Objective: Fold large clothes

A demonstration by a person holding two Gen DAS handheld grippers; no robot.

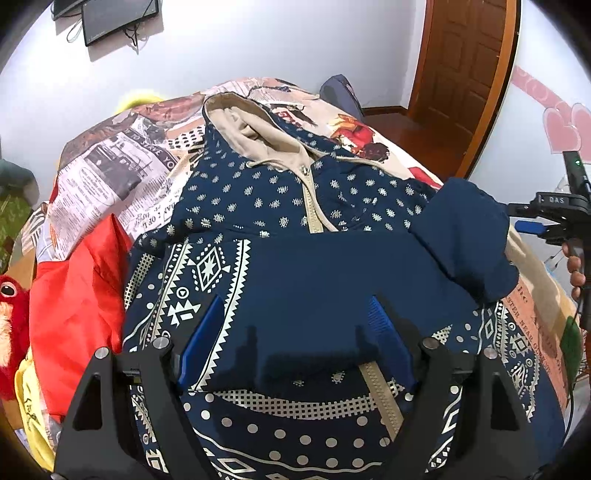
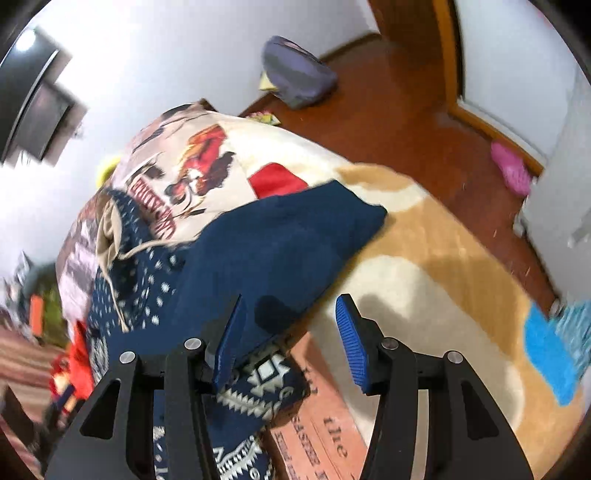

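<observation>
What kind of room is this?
Probably a bedroom: a hoodie lies spread on a bed with a printed bedspread, beside a wooden door and a wall screen.

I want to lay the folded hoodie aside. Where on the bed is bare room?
Free: the cream-and-tan cover right of the folded sleeve, toward the bed's edge, and the newspaper-print patch left of the hood. Crowded: the red cloth and plush toy left of the hoodie.
</observation>
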